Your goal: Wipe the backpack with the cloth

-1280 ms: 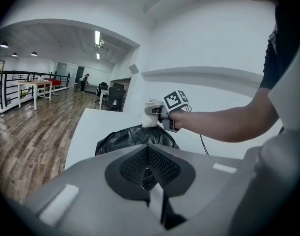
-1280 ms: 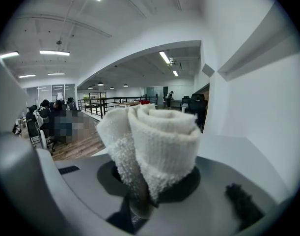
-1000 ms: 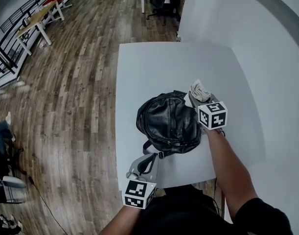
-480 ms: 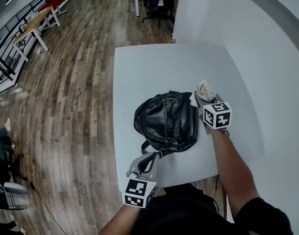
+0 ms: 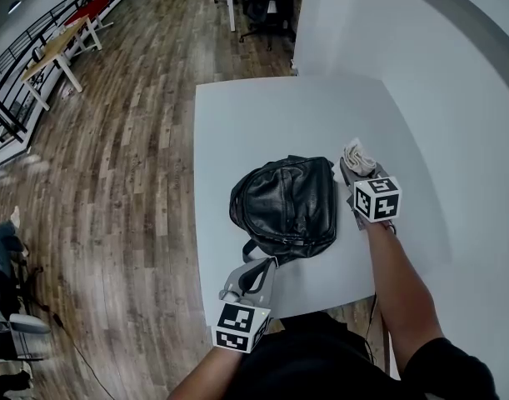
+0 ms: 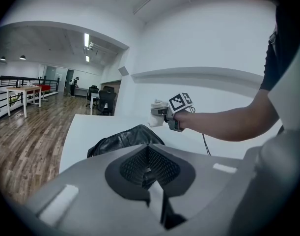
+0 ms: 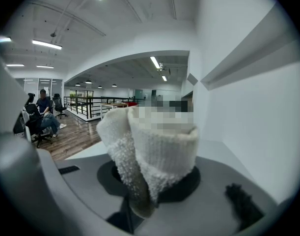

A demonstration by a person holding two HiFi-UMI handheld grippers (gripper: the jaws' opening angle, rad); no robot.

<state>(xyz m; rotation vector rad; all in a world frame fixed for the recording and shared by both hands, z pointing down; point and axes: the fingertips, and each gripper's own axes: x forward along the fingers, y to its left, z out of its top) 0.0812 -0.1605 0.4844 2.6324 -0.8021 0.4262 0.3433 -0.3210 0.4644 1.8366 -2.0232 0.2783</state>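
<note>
right gripper [image 5: 360,173]: fingers clamped on cloth [image 5: 355,154] | left gripper [image 5: 252,280]: fingers together, empty | backpack [image 5: 286,207] between them on table [image 5: 262,115]

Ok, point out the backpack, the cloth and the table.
backpack [image 5: 287,202]: head view, middle of its black leather front.
cloth [image 7: 164,151]: right gripper view, front of the white folded bundle.
table [image 5: 271,115]: head view, bare white top beyond the backpack.
</note>
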